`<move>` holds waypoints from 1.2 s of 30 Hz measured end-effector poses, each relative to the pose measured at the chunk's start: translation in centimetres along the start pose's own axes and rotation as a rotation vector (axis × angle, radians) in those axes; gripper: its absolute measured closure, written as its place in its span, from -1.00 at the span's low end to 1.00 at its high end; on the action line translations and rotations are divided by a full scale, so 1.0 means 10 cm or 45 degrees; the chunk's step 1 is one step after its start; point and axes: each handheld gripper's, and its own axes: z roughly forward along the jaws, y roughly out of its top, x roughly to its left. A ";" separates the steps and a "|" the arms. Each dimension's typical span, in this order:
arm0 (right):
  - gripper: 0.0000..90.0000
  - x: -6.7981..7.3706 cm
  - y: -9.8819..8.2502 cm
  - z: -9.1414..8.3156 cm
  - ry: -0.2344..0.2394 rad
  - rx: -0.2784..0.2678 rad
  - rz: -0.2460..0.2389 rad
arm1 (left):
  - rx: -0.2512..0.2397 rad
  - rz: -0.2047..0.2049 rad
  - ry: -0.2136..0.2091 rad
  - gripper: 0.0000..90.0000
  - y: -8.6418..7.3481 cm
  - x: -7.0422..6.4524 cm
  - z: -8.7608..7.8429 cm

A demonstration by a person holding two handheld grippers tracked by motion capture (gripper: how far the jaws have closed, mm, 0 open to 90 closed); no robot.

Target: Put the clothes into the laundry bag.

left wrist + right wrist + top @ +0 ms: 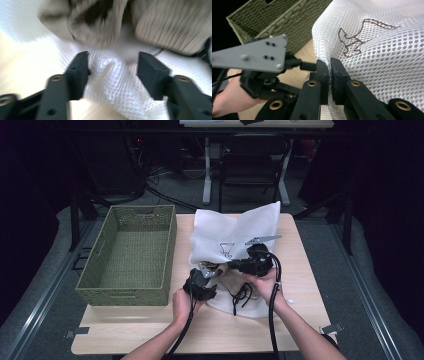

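Observation:
A white mesh bag (225,235) with a brown stitched figure (359,40) lies on the wooden table (150,330). My right gripper (329,63) is shut on the bag's edge (322,50), pinching the mesh between its jaws; in the high view the right gripper (235,266) points left over the bag's mouth. My left gripper (112,62) stands open, with a raised fold of mesh (112,82) between its jaws. Blurred beige ribbed fabric (172,27) lies just beyond the jaws. The left gripper (206,279) sits at the bag's near left corner.
A green woven basket (125,296) stands on the table's left half, close to the bag. Black cords (242,295) lie on the mesh near the right hand. The left gripper's grey plate (254,55) is close beside the right jaws. Dark floor and desk legs lie beyond.

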 end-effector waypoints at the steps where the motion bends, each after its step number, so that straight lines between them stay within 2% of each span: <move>1: 0.92 0.00 -0.01 -0.02 -0.010 -0.001 -0.003 | 0.009 0.010 0.007 0.24 -0.02 0.00 0.01; 2: 0.92 -0.03 -0.02 -0.05 -0.031 0.002 -0.012 | 0.000 0.024 0.022 0.55 -0.07 0.01 -0.03; 3: 0.92 -0.03 -0.02 -0.05 -0.031 0.002 -0.012 | 0.000 0.024 0.022 0.68 -0.07 0.01 -0.03; 4: 0.92 -0.04 -0.02 -0.06 -0.038 0.000 -0.015 | -0.017 0.018 0.023 0.68 -0.09 0.02 -0.06; 6: 0.92 -0.09 -0.03 -0.08 -0.052 -0.002 0.000 | -0.030 0.019 0.019 0.81 -0.13 0.01 -0.13; 12: 0.92 -0.14 -0.04 -0.08 -0.086 0.024 0.005 | -0.079 0.058 -0.004 0.84 -0.26 -0.04 -0.39; 15: 0.92 -0.15 -0.05 -0.06 -0.094 0.044 0.006 | -0.054 0.067 -0.030 0.82 -0.35 -0.03 -0.49; 17: 0.91 -0.15 -0.05 -0.04 -0.094 0.063 0.001 | -0.042 0.077 -0.016 0.80 -0.42 -0.01 -0.51; 19: 0.92 -0.11 -0.05 -0.01 -0.091 0.077 -0.018 | -0.029 0.069 -0.022 0.66 -0.42 0.01 -0.52; 20: 0.92 -0.07 -0.04 0.02 -0.092 0.081 -0.040 | -0.043 0.056 -0.019 0.38 -0.41 0.01 -0.53; 21: 0.92 -0.07 -0.04 0.02 -0.092 0.081 -0.040 | -0.051 0.055 -0.016 0.38 -0.37 0.01 -0.55; 23: 0.92 -0.04 -0.03 0.04 -0.088 0.074 -0.050 | -0.091 0.031 -0.014 0.17 -0.28 0.01 -0.57; 27: 0.92 -0.02 -0.01 0.05 -0.079 0.070 -0.052 | -0.148 -0.070 -0.014 0.04 -0.08 0.08 -0.56; 29: 0.92 -0.03 -0.02 0.04 -0.078 0.059 -0.050 | -0.126 -0.146 -0.029 0.02 -0.01 0.15 -0.50; 31: 0.92 -0.03 -0.02 0.03 -0.074 0.057 -0.043 | -0.098 -0.174 -0.019 0.03 0.01 0.19 -0.41; 33: 0.92 -0.03 -0.01 0.05 -0.068 0.056 -0.048 | -0.070 -0.176 0.006 0.12 0.04 0.21 -0.30; 34: 0.92 -0.03 -0.01 0.05 -0.068 0.057 -0.049 | -0.060 -0.199 0.014 0.14 0.05 0.22 -0.25; 35: 0.92 -0.03 -0.01 0.06 -0.067 0.056 -0.045 | -0.053 -0.221 0.007 0.28 0.05 0.23 -0.20; 36: 0.92 -0.02 0.00 0.07 -0.062 0.054 -0.051 | -0.070 -0.215 0.006 0.56 0.06 0.22 -0.15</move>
